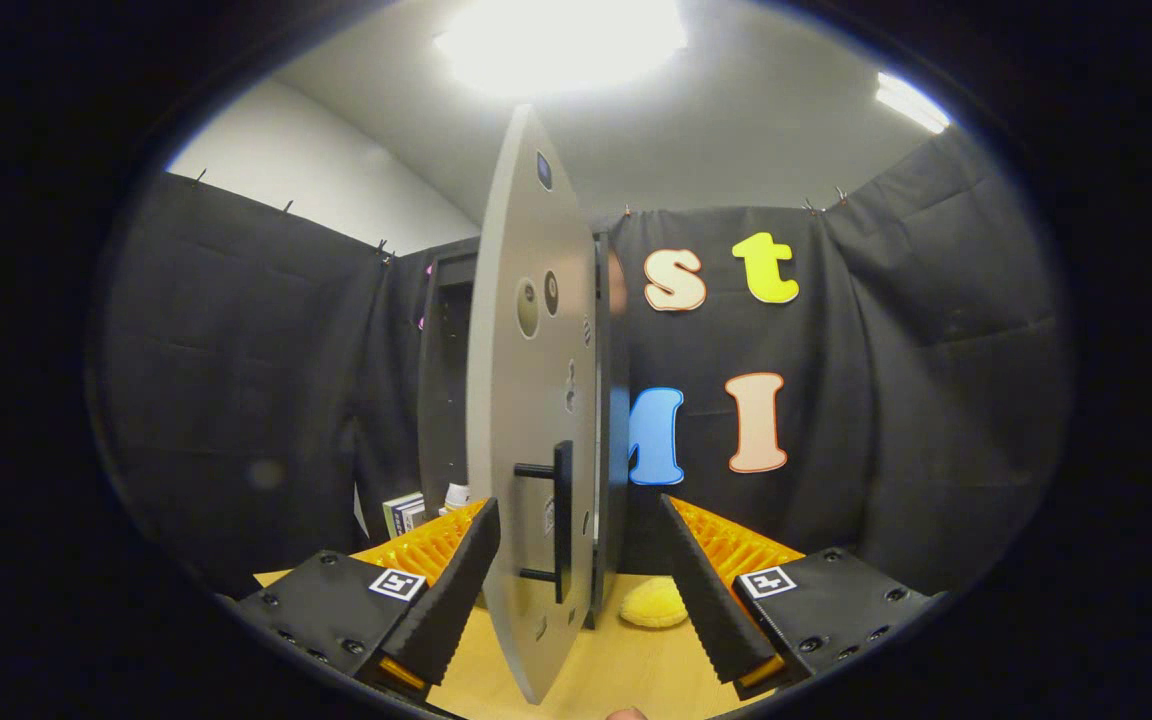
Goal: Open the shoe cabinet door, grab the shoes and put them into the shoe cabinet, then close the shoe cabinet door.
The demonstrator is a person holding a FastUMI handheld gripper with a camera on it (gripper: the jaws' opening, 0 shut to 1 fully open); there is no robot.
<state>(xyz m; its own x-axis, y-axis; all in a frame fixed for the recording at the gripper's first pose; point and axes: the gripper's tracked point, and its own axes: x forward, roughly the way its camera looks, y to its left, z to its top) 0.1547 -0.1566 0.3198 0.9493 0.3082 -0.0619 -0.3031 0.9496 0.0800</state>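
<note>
Your hand-held gripper (581, 560) stood wide open, holding nothing, the shoe cabinet door (531, 400) edge-on between its fingers (handle (558, 520) facing you); a yellow shoe (654, 604) lay beyond on the counter (616, 670).

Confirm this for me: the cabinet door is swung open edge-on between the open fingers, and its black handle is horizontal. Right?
Not quite. In the gripper view the cabinet door does stand open, edge-on between the open fingers of the gripper, but its black handle runs vertically, not horizontally.

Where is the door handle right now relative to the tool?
In the gripper view, the black handle on the open grey cabinet door sits between the open tool's fingers, nearer the left finger, untouched.
</note>
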